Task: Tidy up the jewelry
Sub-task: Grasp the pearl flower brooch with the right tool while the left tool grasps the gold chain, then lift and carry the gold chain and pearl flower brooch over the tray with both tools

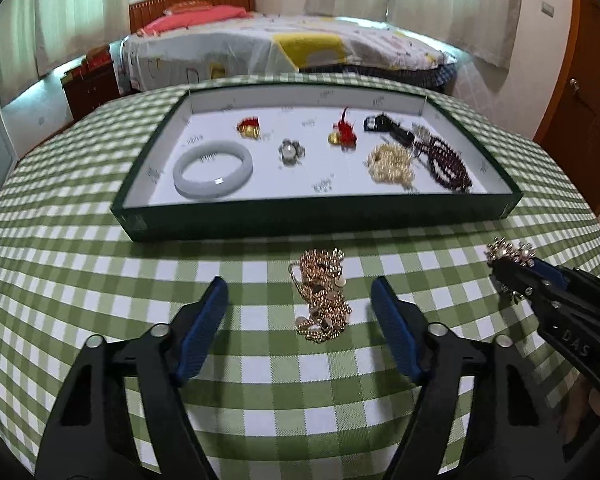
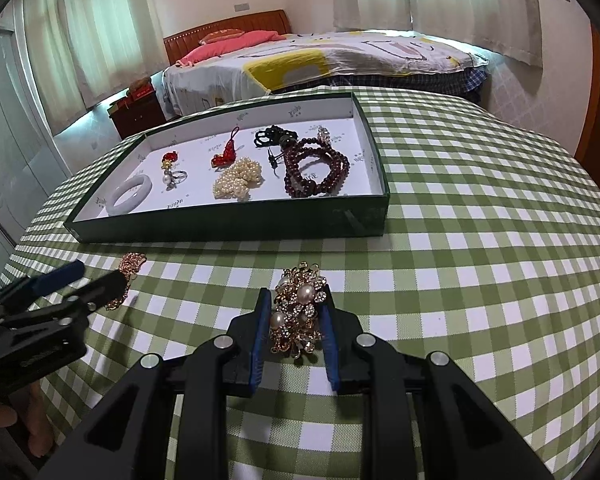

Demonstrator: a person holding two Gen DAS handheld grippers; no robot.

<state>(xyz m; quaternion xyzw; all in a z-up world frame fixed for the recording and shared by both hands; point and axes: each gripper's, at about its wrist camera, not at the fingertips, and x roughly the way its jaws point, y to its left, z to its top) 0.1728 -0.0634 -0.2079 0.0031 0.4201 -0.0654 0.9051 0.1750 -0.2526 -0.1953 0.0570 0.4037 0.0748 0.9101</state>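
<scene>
Here your right gripper (image 2: 294, 322) is clenching the stiff pearl brooch (image 2: 298, 312) above the table (image 2: 480, 280); your left gripper (image 1: 300, 308), jaws released, is straddling the limp, probably slippery gold chain (image 1: 322, 296)—be pinching its bunched middle.

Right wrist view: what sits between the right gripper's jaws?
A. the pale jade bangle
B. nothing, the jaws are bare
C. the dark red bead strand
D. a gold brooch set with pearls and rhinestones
D: the blue pads of the right gripper press on both sides of the gold pearl brooch above the checked tablecloth, while the bangle and the red beads lie in the green tray.
</scene>
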